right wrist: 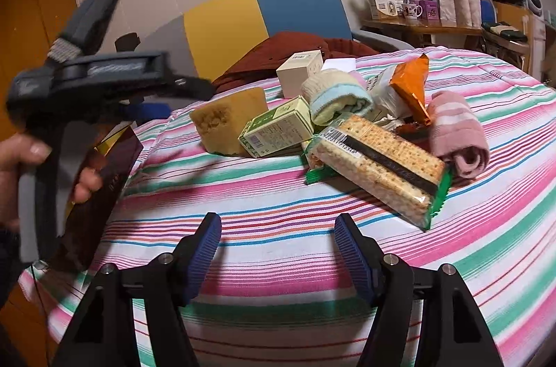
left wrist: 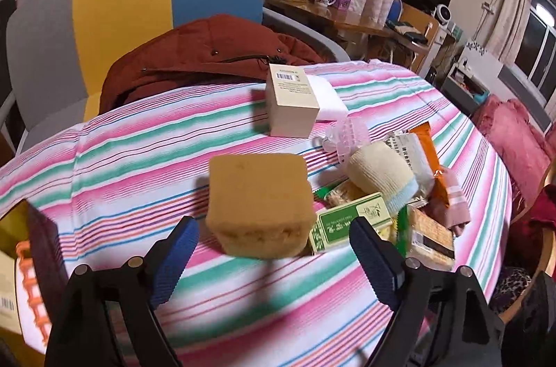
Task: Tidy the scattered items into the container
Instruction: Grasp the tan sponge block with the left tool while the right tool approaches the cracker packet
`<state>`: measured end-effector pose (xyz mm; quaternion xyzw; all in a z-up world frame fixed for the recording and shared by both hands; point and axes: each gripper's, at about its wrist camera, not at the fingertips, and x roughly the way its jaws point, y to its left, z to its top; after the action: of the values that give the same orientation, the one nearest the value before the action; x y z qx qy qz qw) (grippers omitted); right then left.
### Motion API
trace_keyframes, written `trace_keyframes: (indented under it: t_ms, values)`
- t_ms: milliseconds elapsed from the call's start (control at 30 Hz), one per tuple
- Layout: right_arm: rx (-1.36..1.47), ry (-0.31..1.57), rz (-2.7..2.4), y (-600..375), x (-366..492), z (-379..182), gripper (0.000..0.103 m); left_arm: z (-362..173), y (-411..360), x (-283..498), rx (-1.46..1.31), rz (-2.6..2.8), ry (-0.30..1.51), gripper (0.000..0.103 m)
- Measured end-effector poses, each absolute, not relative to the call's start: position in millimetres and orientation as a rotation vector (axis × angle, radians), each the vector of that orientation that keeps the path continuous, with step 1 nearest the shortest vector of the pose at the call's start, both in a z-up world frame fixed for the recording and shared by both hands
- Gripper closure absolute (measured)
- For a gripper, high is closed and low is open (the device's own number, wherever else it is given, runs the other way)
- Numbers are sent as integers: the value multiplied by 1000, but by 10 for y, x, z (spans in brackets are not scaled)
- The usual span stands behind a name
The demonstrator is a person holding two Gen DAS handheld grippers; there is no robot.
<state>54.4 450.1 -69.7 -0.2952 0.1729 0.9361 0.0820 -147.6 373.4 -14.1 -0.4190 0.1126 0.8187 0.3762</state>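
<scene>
Scattered items lie on a striped tablecloth [left wrist: 139, 158]. A yellow sponge [left wrist: 259, 203] sits just ahead of my open, empty left gripper [left wrist: 274, 235]. Beside it are a green box [left wrist: 351, 222], a cracker pack [left wrist: 431, 242], a rolled cream sock [left wrist: 382, 174], an orange packet [left wrist: 429, 155], a pink sock [left wrist: 455, 200] and a cream box [left wrist: 292, 101]. The dark container [left wrist: 43, 249] is at the far left edge. My right gripper [right wrist: 278, 235] is open and empty, short of the cracker pack [right wrist: 378, 165]. The right wrist view also shows the sponge [right wrist: 229, 120], green box [right wrist: 278, 132] and container [right wrist: 100, 189].
A chair [left wrist: 166, 2] with a rust-red jacket [left wrist: 208, 57] stands behind the table. A cluttered desk [left wrist: 347, 16] is at the back right. The left hand-held gripper body [right wrist: 87, 82] fills the left of the right wrist view. The table edge curves off at the right.
</scene>
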Motion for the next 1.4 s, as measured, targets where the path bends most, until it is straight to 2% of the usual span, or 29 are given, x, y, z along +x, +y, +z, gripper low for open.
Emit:
trace_keyframes:
  t_ms: [267,400,533,733,900,1100,1400]
  values:
    - [-859,573,2820,4547,565,-736,33,-376,3877,-1634,-1145,2083,276,13]
    - [-847,570,2836,4539,587,-706,33,-443,3853,-1725,-1177,2087,229,26]
    - [-831,534,2846,4582,618,-603,33,-455,3797,-1751,-1191,2068,190,31]
    - [-845,442,2826,4764,617,-373,33,-346,3614,-1683,-1181,2074,154,32]
    - [-1009,284,2799,4883,494,-196,33,-258,3332,-1551,-1212,2049,104,33]
    - [-1308,58,2762,4970,242,-141,30,-202,3079,-1130,-1188,1987,149,33]
    - [-1595,-26,2686,5180,-120,-376,28,-367,2955,-763,-1202,1947,184,33]
